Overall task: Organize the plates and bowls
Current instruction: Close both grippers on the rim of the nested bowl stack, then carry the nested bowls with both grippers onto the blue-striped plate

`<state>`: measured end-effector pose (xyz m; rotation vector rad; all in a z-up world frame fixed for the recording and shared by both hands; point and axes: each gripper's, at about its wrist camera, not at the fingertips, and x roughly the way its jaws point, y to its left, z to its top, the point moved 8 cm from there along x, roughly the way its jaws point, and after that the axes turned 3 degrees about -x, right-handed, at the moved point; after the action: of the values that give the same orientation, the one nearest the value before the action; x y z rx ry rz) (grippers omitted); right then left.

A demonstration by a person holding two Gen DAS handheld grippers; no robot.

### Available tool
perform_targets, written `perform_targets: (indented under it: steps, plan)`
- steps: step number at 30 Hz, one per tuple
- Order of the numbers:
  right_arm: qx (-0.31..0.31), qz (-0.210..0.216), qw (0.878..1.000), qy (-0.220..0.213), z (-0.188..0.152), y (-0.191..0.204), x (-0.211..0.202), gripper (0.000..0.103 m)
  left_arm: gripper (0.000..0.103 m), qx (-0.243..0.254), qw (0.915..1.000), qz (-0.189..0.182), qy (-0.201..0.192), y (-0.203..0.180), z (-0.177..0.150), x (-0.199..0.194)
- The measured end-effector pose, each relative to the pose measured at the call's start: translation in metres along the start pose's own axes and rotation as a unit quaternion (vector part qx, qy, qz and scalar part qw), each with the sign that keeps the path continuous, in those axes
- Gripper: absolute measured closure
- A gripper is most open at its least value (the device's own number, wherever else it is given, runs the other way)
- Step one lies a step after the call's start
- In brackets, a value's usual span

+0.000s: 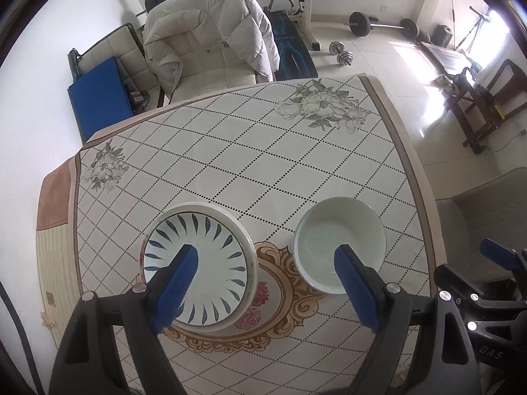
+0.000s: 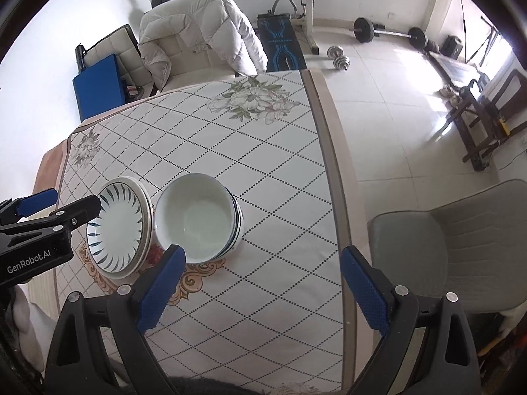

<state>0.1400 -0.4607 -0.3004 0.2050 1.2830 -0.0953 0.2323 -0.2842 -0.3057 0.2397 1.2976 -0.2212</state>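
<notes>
A stack of plates [image 1: 210, 263], topped by a white plate with blue leaf strokes, sits on the tablecloth [image 1: 230, 151]. To its right stand white bowls [image 1: 332, 243], nested with blue rim lines [image 2: 197, 217]. My left gripper [image 1: 266, 250] hangs open above them, one fingertip over the plates [image 2: 118, 227] and the other over the bowl, nothing between the pads. My right gripper [image 2: 263, 251] is open too, its left finger just in front of the bowls and its right finger near the table's right border. The left gripper [image 2: 76, 199] shows beside the plates.
A chair draped with a white padded jacket [image 1: 210, 39] stands behind the table, beside a blue mat [image 1: 102, 95]. A grey chair [image 2: 454, 243] is close off the table's right edge [image 2: 342, 177]. Barbells and dumbbells [image 1: 342, 52] lie on the tiled floor.
</notes>
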Motion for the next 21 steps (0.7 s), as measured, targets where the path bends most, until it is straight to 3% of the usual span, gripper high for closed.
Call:
perform_targets:
  steps: [7,12,19,21]
  plan:
    - [0.046,0.04,0.996,0.062,0.003,-0.011,0.076,0.006,0.018,0.033,0.9907,-0.088,0.098,-0.024,0.018,0.058]
    - [0.057,0.095,0.988,0.109,0.003,0.0,0.123,0.006,0.018,0.06,0.9792,-0.11,0.159,-0.033,0.026,0.101]
    - [0.092,0.183,0.964,0.169,-0.006,0.022,0.173,0.006,0.019,0.052,0.9422,-0.213,0.254,-0.05,0.015,0.142]
    - [0.116,0.212,0.952,0.185,-0.011,0.025,0.186,0.006,0.026,0.048,0.9305,-0.24,0.272,-0.055,0.011,0.149]
